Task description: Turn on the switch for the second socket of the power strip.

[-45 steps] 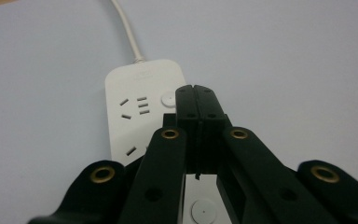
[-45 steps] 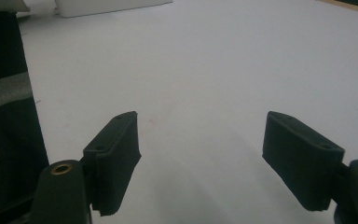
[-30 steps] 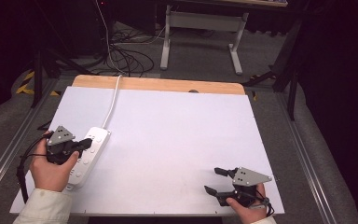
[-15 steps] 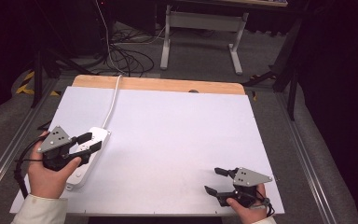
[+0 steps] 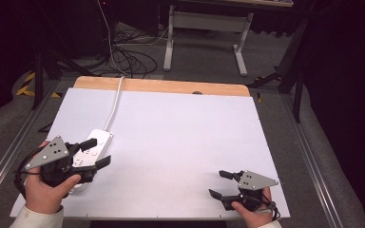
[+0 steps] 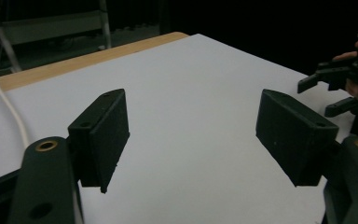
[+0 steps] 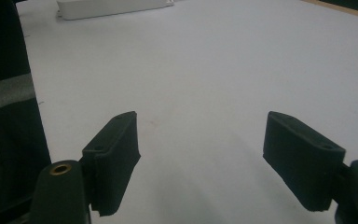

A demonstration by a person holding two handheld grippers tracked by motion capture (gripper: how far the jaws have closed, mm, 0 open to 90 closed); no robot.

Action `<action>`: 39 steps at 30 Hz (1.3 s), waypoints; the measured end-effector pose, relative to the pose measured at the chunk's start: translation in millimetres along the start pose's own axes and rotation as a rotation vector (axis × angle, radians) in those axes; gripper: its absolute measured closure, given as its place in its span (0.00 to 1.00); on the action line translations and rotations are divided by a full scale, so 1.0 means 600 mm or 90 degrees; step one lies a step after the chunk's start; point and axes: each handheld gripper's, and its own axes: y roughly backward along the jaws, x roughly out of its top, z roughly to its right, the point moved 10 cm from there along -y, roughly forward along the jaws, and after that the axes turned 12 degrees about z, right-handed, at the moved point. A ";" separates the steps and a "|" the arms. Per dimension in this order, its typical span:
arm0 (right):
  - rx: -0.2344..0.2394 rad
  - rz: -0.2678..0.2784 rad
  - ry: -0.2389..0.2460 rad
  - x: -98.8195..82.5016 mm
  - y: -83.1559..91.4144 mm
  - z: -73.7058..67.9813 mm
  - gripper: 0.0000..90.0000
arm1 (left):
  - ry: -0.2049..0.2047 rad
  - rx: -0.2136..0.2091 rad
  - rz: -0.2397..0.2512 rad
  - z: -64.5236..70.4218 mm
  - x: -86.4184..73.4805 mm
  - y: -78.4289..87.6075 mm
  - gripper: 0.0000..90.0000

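**Strip under the left jaws**

Strip (image 5: 91,151), a white power strip, lay at the left of the counter (image 5: 180,142), its long axis running from the near-left edge up and away toward the far wooden edge, where its cord (image 5: 115,102) carried on off the counter. The left gripper (image 5: 95,153) hovered directly over the strip's middle in the high view, jaws spread wide and empty, one on either side of the strip's width as seen from above; whether they were touching it could not be told. The jaws pointed out across the counter rather than down, so the left gripper view looked past the strip at bare white surface. The right gripper (image 5: 220,184) rested well apart from the strip, at the near-right corner, jaws likewise wide and empty. In the right gripper view the strip (image 7: 112,8) lay far off, straight across the counter. The left hand (image 5: 45,190) was by far the nearer, so any grasp likely fell to it, after tilting down across the strip's short axis.
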 end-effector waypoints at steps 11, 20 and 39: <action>0.004 0.002 0.002 0.001 0.001 -0.001 0.30 | -0.036 -0.041 0.003 0.035 -0.039 -0.011 0.24; 0.007 0.002 0.002 0.001 0.000 -0.003 0.29 | -0.035 -0.046 0.009 0.032 -0.092 -0.003 0.23; 0.009 0.001 -0.001 0.000 0.000 -0.004 0.29 | -0.028 -0.078 -0.006 0.035 -0.160 -0.011 0.20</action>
